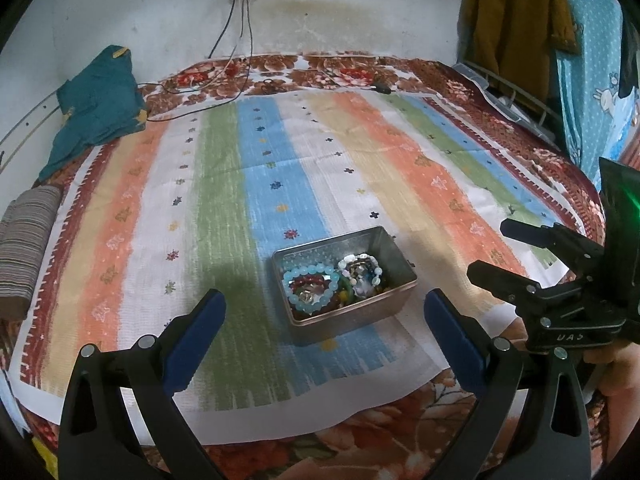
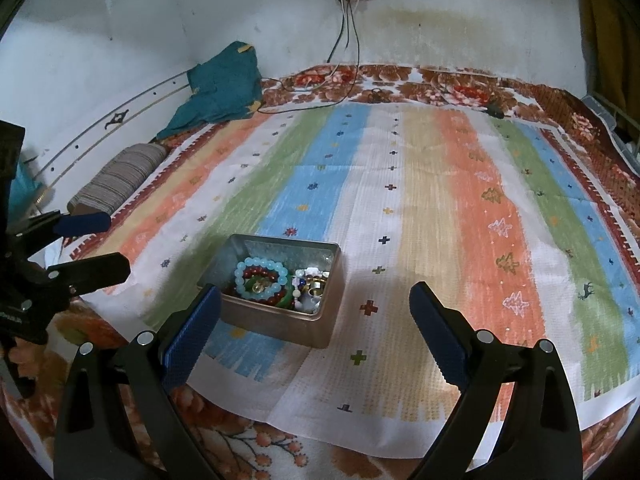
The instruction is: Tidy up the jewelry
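Note:
An open metal tin (image 1: 394, 292) sits on a striped cloth (image 1: 256, 168) spread on a bed. It holds several bead bracelets: a light blue one (image 1: 294, 280), a dark red one (image 1: 308, 282) and a white pearly one (image 1: 362, 270). My left gripper (image 1: 324, 316) is open and empty, hovering just short of the tin. In the right wrist view the tin (image 2: 326, 320) lies left of centre with the light blue bracelet (image 2: 244, 268) inside. My right gripper (image 2: 314, 312) is open and empty, its left finger (image 2: 192, 332) close to the tin's near corner.
A teal garment (image 1: 96, 108) and a striped roll (image 1: 24, 248) lie at the left edge of the bed. Cables (image 1: 236, 40) hang from a wall socket onto the far bedding. Clothes (image 1: 516, 12) hang at the right. The right gripper (image 1: 536, 264) shows at the left view's right edge.

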`<state>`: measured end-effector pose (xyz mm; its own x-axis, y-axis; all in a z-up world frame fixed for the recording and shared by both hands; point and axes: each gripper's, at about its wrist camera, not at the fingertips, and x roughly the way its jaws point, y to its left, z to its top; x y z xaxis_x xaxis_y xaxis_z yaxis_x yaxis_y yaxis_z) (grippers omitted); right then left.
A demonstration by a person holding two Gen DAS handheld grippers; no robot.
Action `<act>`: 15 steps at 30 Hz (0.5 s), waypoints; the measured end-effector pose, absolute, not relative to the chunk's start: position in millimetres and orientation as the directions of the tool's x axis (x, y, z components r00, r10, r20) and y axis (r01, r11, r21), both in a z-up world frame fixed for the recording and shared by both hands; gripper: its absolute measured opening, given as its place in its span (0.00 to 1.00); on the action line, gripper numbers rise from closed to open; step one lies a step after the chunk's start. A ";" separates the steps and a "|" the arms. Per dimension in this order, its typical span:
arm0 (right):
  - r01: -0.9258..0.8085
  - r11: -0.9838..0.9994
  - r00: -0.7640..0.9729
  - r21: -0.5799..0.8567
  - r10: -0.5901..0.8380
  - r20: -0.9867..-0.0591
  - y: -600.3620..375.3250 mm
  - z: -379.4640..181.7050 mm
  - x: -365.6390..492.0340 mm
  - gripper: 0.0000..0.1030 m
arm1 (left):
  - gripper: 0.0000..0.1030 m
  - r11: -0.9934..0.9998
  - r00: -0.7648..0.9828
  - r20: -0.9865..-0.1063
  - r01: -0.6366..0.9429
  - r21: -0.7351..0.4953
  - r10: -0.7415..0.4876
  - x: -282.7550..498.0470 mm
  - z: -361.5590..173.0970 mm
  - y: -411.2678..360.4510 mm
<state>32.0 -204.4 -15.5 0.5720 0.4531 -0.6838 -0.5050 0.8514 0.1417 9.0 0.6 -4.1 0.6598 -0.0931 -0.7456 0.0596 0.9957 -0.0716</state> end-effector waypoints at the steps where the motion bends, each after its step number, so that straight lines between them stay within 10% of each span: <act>1: -0.505 0.852 0.576 0.136 0.450 -0.683 -204.6 -15.5 30.8 0.93 | 0.95 0.996 0.660 -0.746 0.060 -0.071 -0.093 9.0 -4.2 0.8; 15: -0.505 0.852 0.585 0.140 0.457 -0.670 -211.4 -11.6 29.4 0.93 | 0.95 0.997 0.662 -0.745 0.053 -0.058 -0.079 10.5 -4.3 -0.5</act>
<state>29.4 -211.4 -11.6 0.5852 0.4573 -0.6696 -0.5053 0.8515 0.1400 10.5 -0.5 -4.3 0.6620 -0.0790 -0.7454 0.0535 0.9969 -0.0581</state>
